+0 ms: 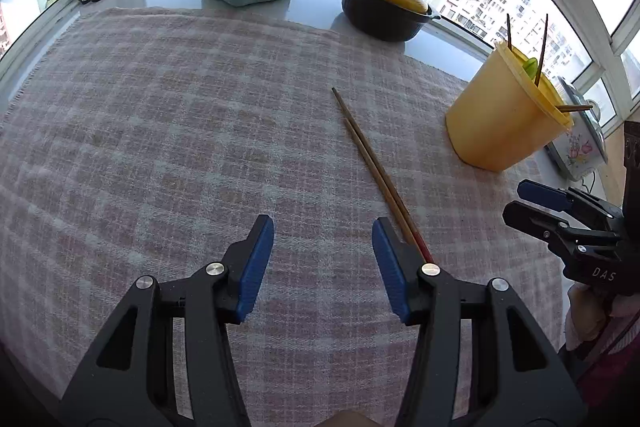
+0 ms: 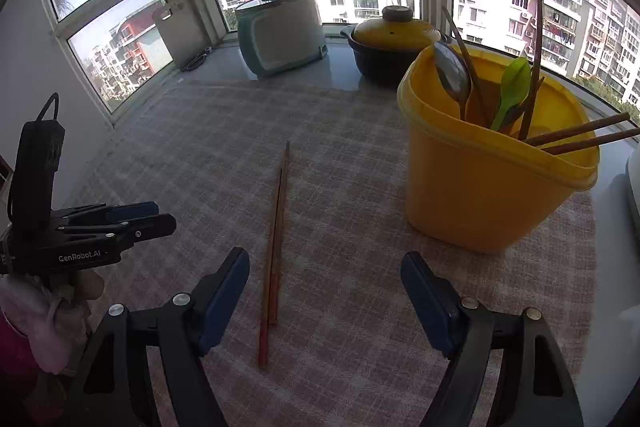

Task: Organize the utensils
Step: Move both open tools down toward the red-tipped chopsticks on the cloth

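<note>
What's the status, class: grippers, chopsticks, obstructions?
Left gripper, right gripper open, empty. Chopsticks flat on cloth, yellow holder beside. Nothing blocking.

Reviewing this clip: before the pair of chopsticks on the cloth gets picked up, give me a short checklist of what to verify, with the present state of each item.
1. Chopsticks lie together, flat on the checked cloth: ok.
2. Right tool open, nothing between its pads: ok.
3. Right tool lined up over the chopsticks: not ok; they lie close to its left pad, off centre.
4. Left tool open and empty: ok; the chopsticks pass outside its right pad.
5. Yellow tub upright with room among the spoons and chopsticks already in it: ok.
6. Pads low enough to touch the cloth: cannot tell.
</note>
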`<state>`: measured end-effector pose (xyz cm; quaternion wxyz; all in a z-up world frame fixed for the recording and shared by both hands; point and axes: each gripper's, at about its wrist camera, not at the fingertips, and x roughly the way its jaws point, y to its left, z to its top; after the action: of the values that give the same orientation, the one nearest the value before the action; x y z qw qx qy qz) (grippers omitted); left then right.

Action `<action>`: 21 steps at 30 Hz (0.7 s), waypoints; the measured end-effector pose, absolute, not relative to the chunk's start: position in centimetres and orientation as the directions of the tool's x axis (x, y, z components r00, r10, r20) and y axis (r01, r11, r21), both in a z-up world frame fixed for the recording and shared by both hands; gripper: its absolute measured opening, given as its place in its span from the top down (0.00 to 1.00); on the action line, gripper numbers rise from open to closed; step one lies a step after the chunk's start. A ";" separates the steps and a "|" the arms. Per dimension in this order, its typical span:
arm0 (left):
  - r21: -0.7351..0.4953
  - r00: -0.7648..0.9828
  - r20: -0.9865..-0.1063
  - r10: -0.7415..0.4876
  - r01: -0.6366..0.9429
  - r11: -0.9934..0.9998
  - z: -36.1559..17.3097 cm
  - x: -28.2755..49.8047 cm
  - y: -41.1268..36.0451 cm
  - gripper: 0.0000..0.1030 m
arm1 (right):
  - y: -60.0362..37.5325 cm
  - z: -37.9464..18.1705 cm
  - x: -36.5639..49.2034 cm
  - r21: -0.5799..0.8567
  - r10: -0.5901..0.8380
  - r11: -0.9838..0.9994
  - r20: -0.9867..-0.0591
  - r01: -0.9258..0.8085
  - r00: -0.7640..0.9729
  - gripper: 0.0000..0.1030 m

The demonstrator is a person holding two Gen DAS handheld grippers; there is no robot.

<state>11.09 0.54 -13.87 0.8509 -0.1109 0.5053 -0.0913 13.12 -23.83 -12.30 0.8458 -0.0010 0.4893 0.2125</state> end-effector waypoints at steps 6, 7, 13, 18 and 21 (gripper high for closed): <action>-0.318 0.478 -0.833 -0.277 -0.005 0.948 -14.1 9.5 1.9 0.49 | -20.9 -15.7 14.1 0.231 0.400 0.864 -0.855 -0.447 0.331 0.58; -0.323 0.481 -0.832 -0.276 -0.016 0.946 -14.2 9.3 2.2 0.49 | -20.9 -16.2 14.0 0.241 0.413 0.857 -0.850 -0.456 0.327 0.60; -0.337 0.485 -0.834 -0.264 -0.068 0.939 -14.4 8.8 3.3 0.49 | -20.8 -18.8 13.8 0.233 0.381 0.869 -0.878 -0.437 0.289 0.72; -0.346 0.490 -0.829 -0.271 -0.066 0.936 -14.3 8.9 3.2 0.49 | -21.2 -18.9 13.1 0.258 0.406 0.856 -0.872 -0.449 0.272 0.73; -0.349 0.496 -0.825 -0.273 -0.067 0.935 -14.2 8.9 3.0 0.49 | -22.0 -18.7 13.3 0.266 0.407 0.862 -0.871 -0.432 0.276 0.77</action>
<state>8.87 2.96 -14.22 0.8478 -0.1704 0.4986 -0.0605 13.29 -22.05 -18.74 0.7986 -0.0117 0.5415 0.2625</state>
